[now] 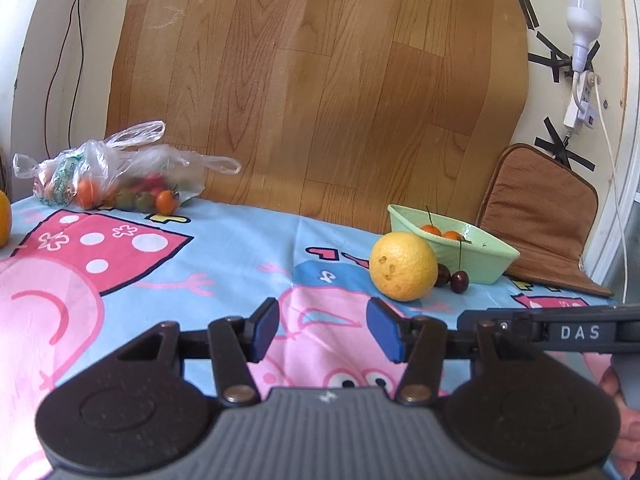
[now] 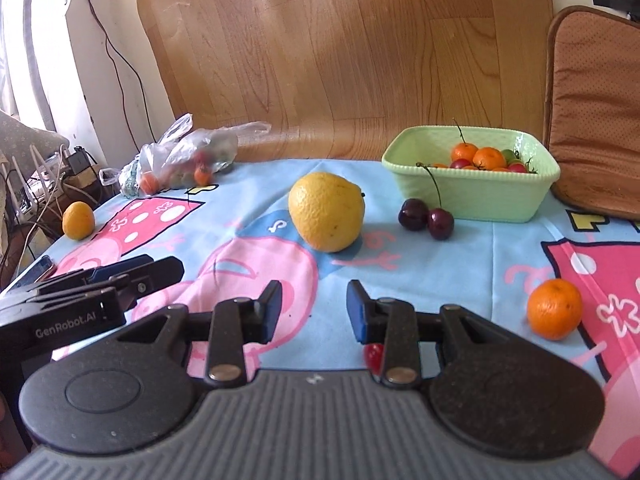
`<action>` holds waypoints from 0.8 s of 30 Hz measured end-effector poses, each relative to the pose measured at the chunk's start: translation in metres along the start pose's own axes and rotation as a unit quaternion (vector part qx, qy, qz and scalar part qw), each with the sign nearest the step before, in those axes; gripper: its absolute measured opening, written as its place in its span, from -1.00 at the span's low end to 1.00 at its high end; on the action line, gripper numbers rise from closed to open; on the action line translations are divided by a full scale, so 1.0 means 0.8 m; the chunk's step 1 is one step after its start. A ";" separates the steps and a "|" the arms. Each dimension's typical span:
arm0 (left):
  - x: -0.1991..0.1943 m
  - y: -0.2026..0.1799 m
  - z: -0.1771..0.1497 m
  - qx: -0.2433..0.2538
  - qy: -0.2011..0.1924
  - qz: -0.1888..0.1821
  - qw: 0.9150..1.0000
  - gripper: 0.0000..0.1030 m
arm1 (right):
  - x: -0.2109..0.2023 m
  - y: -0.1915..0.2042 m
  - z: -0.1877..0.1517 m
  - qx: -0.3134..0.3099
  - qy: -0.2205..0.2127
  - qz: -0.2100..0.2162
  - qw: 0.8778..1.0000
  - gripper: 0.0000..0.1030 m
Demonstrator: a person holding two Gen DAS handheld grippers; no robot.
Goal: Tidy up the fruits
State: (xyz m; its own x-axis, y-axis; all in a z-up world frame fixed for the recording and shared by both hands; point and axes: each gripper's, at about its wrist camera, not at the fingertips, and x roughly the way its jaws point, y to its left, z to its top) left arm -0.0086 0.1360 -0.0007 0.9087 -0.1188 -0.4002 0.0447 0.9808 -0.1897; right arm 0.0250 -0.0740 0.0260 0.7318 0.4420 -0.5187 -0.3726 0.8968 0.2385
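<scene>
A cartoon-printed blue and pink tablecloth (image 2: 460,264) carries loose fruit, seemingly awaiting sorting into the pale green ribbed plastic basket (image 2: 472,200) far right, already part-filled. The large yellow citrus (image 2: 326,211) sits mid-table, two dark cherries (image 2: 426,217) beside the basket, a small orange mandarin (image 2: 554,309) near right. The left gripper (image 1: 322,330) and right gripper (image 2: 314,310) hover spread and empty.

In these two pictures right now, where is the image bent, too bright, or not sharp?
Left wrist view: the fisheye bows the wooden panel outward, and the plastic bag looks slightly soft. Right wrist view: the window at far left is washed out by daylight, the green basket and large yellow fruit are sharp, and soft shadows lie under the fruit.
</scene>
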 end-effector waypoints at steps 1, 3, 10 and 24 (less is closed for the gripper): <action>0.000 0.001 0.000 -0.003 -0.001 0.000 1.000 -0.04 | 0.002 0.000 0.003 0.003 0.000 0.003 1.000 -0.26; -0.002 0.005 0.000 -0.014 -0.004 0.002 1.000 -0.03 | 0.009 -0.002 0.013 0.016 0.001 0.013 1.000 -0.08; 0.000 0.019 0.002 -0.048 0.000 0.008 0.999 -0.03 | 0.039 -0.006 0.045 0.047 -0.019 0.009 0.999 0.37; -0.119 0.088 0.009 0.011 -0.138 0.174 0.975 -0.02 | 0.014 0.027 0.024 -0.017 -0.056 0.020 0.998 0.38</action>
State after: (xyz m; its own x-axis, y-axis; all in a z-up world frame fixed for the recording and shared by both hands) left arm -0.0890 0.2175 0.0304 0.9473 0.2649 -0.1801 -0.2803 0.9577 -0.0656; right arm 0.0360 -0.0495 0.0410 0.7746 0.4780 -0.4142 -0.4204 0.8784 0.2274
